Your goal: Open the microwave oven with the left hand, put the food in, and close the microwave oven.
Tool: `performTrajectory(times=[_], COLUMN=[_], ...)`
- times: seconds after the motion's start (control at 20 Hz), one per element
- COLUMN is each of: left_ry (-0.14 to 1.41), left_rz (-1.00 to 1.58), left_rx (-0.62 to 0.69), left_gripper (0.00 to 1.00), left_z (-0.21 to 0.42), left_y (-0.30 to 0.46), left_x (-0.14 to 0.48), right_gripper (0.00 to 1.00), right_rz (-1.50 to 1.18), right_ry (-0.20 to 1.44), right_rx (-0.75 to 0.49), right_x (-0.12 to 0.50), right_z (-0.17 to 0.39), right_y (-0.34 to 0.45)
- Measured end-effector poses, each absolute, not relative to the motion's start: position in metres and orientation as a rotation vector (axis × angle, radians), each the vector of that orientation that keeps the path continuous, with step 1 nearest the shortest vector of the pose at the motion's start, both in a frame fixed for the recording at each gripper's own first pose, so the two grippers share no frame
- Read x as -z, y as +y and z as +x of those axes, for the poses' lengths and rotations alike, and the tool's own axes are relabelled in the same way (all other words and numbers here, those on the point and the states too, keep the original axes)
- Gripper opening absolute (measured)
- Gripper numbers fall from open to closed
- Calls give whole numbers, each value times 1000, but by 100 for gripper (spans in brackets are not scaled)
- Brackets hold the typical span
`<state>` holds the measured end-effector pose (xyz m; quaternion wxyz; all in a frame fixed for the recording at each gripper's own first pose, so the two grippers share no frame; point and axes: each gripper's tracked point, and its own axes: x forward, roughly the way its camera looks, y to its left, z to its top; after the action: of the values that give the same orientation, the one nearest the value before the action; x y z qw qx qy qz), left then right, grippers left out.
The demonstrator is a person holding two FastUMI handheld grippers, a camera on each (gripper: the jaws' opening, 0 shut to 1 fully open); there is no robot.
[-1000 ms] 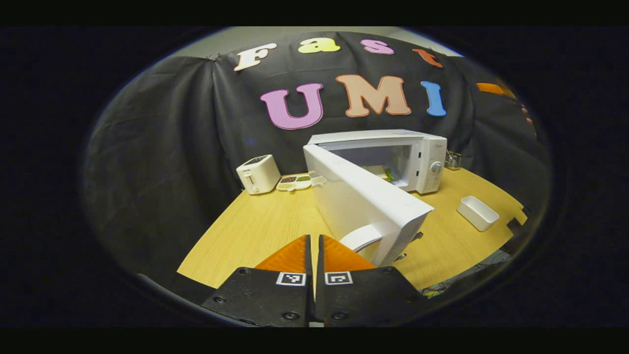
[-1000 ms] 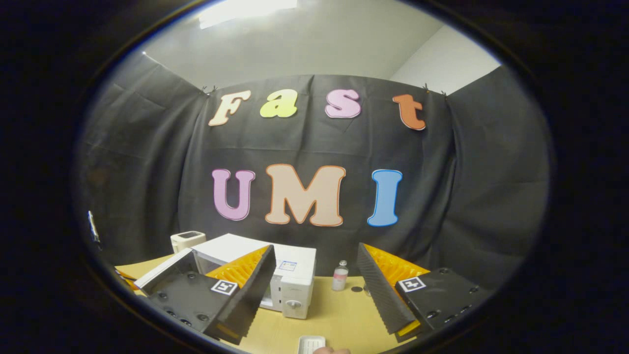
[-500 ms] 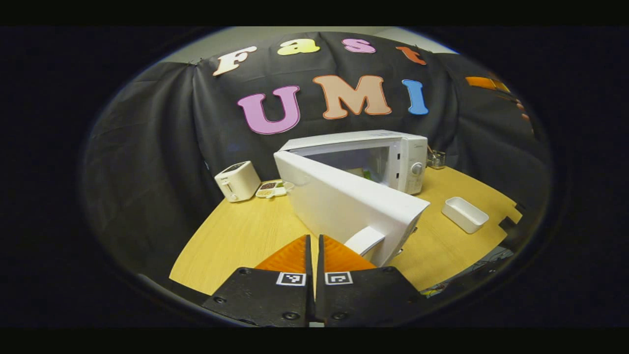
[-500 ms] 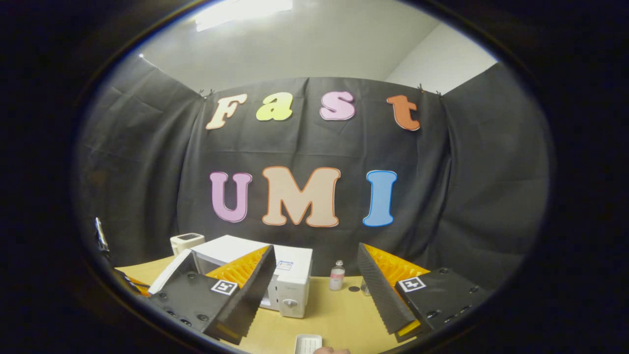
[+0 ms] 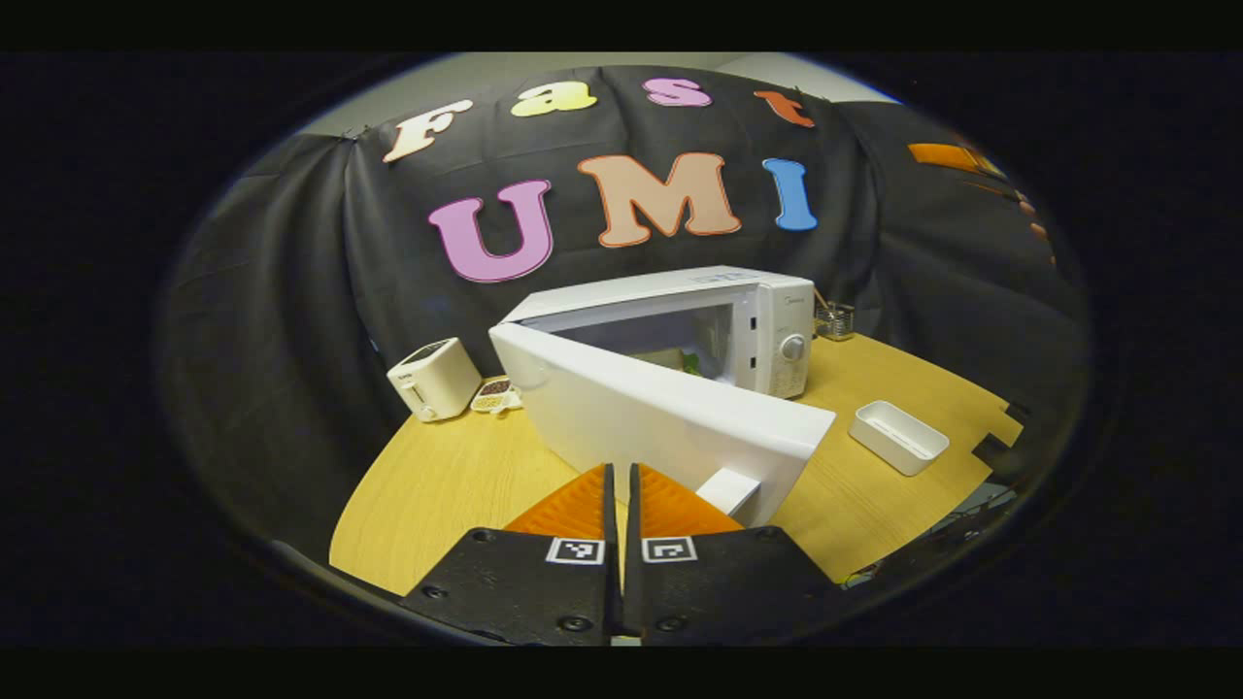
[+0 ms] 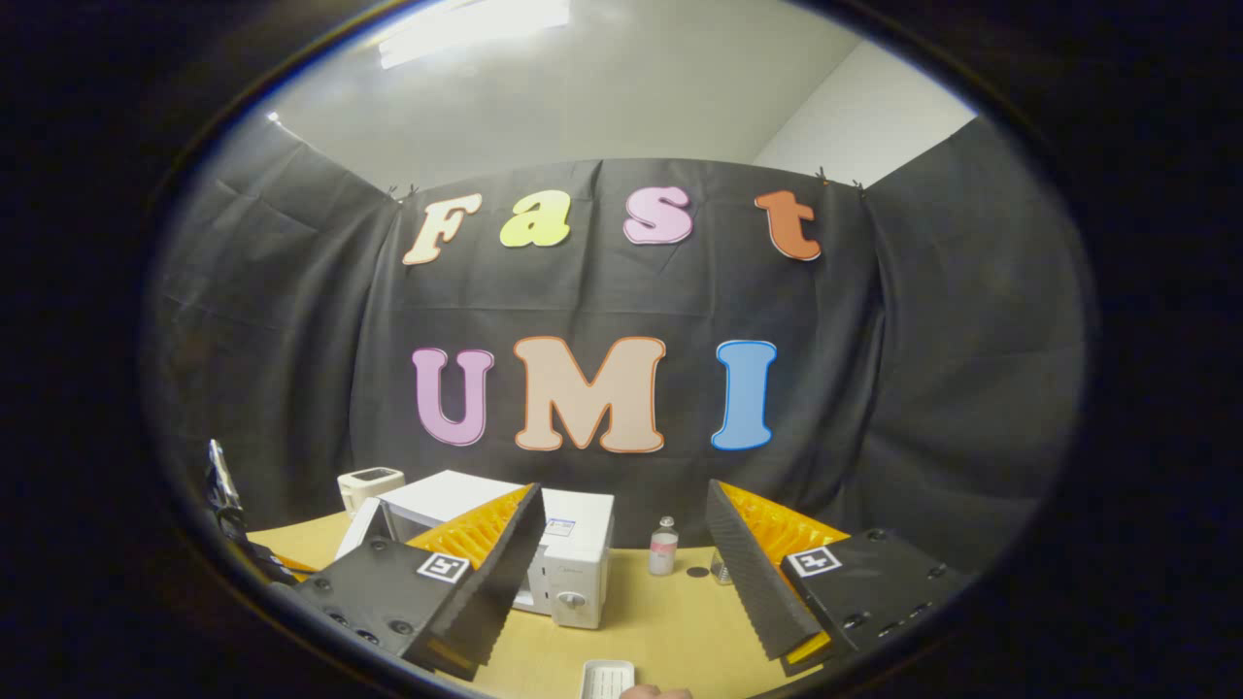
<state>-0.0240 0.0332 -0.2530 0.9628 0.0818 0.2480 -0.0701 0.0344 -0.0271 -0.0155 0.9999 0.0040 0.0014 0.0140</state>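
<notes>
The microwave door [image 5: 670, 413] is standing part open just ahead of the left gripper [image 5: 619, 485], with the food [image 5: 691, 362] already lying inside the microwave [image 5: 767, 320] beyond it, so the step in hand looks like closing: pushing flat on the door's outer face near its handle [image 5: 730, 488] and following the hinge arc should be seating it without a slam. The left gripper is clenched with nothing between its fingers, and whether it is touching the door is unclear; the right gripper [image 6: 621, 544] is hanging spread wide and holding nothing, with the microwave low to its left.
</notes>
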Motion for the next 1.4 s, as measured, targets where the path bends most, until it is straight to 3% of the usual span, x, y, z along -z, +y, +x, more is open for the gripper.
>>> performTrajectory(times=[1.4], left_ry=[443], left_rz=[88], left_rx=[236], left_gripper=[0], left_z=[109], left_y=[-70], left_x=[255], right_gripper=[96], right_rz=[-32], right_ry=[31], right_rx=[52], right_x=[25], right_z=[10], right_y=[-78])
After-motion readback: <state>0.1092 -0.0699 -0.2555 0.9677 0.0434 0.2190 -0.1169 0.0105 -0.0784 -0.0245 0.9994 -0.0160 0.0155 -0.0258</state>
